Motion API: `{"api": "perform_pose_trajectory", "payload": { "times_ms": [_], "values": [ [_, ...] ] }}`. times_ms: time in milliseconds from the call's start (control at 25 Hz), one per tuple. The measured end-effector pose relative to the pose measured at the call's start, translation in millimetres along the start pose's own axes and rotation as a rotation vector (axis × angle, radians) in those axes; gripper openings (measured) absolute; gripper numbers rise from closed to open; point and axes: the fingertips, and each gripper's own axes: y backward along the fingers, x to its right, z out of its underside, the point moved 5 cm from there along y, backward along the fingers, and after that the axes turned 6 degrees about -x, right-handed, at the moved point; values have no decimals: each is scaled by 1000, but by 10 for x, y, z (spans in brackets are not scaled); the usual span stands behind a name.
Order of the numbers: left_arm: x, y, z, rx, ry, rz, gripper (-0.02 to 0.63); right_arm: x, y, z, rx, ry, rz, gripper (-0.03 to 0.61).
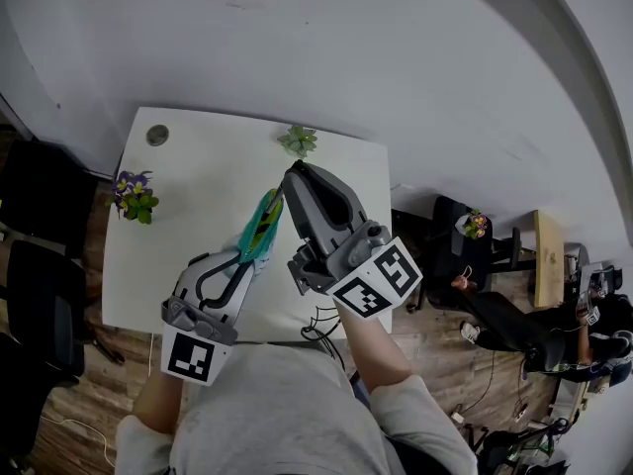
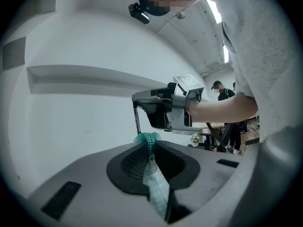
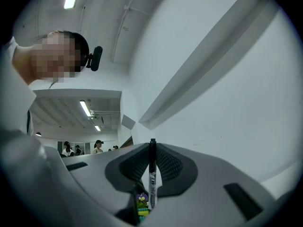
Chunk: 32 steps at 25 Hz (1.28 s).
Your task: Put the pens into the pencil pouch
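My left gripper (image 1: 245, 255) is shut on the edge of a teal pencil pouch (image 1: 262, 223), held above the white table (image 1: 208, 176). In the left gripper view the pouch's zipper edge (image 2: 152, 167) is pinched between the jaws. My right gripper (image 1: 295, 174) is lifted beside and above the pouch, shut on a black pen. The right gripper view shows the pen (image 3: 152, 171) standing upright between the pads. The left gripper view also shows the right gripper (image 2: 163, 109) just beyond the pouch, the pen (image 2: 137, 120) hanging down from its tip towards the pouch's top.
A purple flower pot (image 1: 134, 196) stands at the table's left edge, a green succulent (image 1: 298, 141) at its far edge, and a grey round grommet (image 1: 157, 135) in the far left corner. Dark chairs (image 1: 40, 265) stand left; people and gear (image 1: 514, 315) are on the right.
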Motion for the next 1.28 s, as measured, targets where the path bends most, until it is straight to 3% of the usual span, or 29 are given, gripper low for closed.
{"api": "perform_pose_trajectory", "payload": {
  "times_ms": [320,520,760,1280],
  "values": [
    [-37,15,-101,13,-15,-24,60,-50,38,227,-90,-4,-52,60],
    [-36,28,-125,17,-16,-35,60,-121,42,338,-155,60,-81,61],
    [-31,74,-110,19,-13,-44,60,-177,50,364,-164,82,-84,61],
    [-335,266,-42,13,11,-84,60,-286,55,505,-201,240,170,44]
  ]
}}
